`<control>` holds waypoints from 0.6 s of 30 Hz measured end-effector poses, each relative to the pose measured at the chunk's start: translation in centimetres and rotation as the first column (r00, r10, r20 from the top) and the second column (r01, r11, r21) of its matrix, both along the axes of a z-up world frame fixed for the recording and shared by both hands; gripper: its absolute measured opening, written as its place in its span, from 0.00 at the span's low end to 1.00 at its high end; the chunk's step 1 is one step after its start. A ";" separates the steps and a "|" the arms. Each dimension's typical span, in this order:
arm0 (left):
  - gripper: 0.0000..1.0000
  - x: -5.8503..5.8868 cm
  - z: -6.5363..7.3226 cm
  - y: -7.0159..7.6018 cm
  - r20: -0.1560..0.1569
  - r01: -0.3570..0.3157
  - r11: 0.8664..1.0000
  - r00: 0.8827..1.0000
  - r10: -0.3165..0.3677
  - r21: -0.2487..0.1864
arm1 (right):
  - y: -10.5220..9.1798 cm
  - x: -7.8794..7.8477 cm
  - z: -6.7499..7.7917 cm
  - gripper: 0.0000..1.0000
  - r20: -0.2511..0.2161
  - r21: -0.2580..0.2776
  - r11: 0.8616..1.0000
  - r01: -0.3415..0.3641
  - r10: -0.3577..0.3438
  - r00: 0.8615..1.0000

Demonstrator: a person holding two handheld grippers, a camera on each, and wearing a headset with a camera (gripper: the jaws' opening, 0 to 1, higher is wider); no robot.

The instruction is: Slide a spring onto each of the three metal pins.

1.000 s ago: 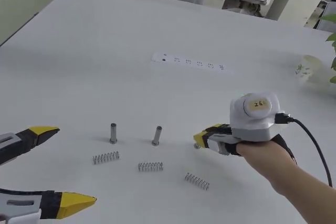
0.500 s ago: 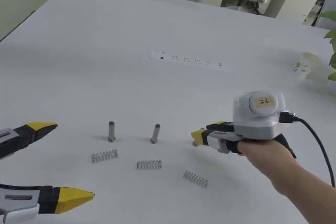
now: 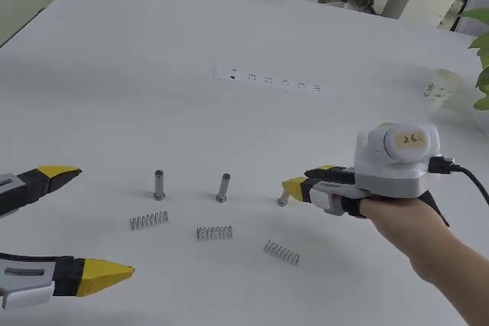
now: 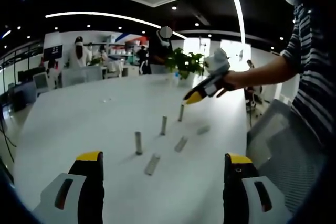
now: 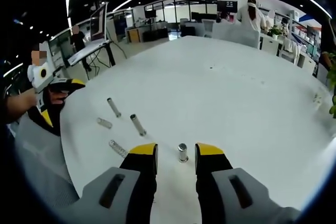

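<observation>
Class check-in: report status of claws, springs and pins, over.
Left claw open, empty. Right claw open, tips either side of end pin. Three springs loose on table, none on pins. Nothing blocking.

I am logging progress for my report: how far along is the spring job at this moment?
Done: nothing yet; the three coiled wire springs lie on the white table, none on a pin. In hand: the right gripper frames the rightmost upright metal pin between open jaws, ungripped; the left gripper is open, empty. Left: all three springs.

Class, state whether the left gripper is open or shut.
Open: the left gripper has its two yellow-tipped jaws set wide apart, gripping nothing.
</observation>
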State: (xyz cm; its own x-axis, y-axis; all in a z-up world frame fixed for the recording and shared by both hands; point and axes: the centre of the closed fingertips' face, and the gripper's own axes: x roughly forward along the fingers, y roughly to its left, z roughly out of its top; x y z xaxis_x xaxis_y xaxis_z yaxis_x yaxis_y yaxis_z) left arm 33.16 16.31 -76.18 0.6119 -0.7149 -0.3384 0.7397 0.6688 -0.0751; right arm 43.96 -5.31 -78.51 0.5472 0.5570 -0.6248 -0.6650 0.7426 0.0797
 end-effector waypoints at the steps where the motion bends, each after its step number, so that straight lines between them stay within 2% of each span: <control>1: 0.92 0.0 0.0 0.0 0.000 0.000 1.000 1.000 0.000 0.000 | 0.0 -0.2 0.1 0.27 -0.001 0.002 1.000 -0.006 0.006 1.000; 4: 0.92 0.1 0.1 0.1 0.002 -0.001 1.000 1.000 0.001 -0.001 | -0.1 -0.6 0.3 0.26 -0.002 -0.003 1.000 -0.022 0.022 1.000; 7: 0.92 0.1 0.0 0.2 0.001 -0.002 1.000 1.000 0.002 0.001 | 0.0 -1.2 0.2 0.25 -0.007 -0.016 0.998 -0.067 0.067 0.998; 10: 0.92 0.1 -0.1 0.3 0.000 -0.004 1.000 1.000 0.004 0.006 | -0.3 -1.7 -0.2 0.25 0.001 -0.072 0.991 -0.115 0.116 0.993; 14: 0.92 0.1 -0.1 0.4 0.000 -0.007 1.000 1.000 0.007 0.005 | -0.3 -2.3 -0.5 0.25 -0.014 -0.089 0.984 -0.154 0.154 0.988; 15: 0.92 0.1 -0.1 0.4 0.000 -0.008 1.000 1.000 0.008 0.003 | -0.3 -2.5 -0.5 0.24 -0.018 -0.095 0.981 -0.168 0.167 0.986; 18: 0.92 0.1 -0.2 0.4 -0.001 -0.010 1.000 1.000 0.010 0.006 | 0.1 -3.4 -0.9 0.23 -0.025 -0.140 0.958 -0.252 0.251 0.968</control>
State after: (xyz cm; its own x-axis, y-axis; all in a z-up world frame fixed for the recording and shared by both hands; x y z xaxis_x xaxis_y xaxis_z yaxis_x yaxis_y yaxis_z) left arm 33.23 16.75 -76.33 0.6190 -0.7064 -0.3432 0.7326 0.6768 -0.0718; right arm 40.54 -5.23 -79.40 0.3964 0.5819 -0.7101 -0.8313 0.5558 -0.0085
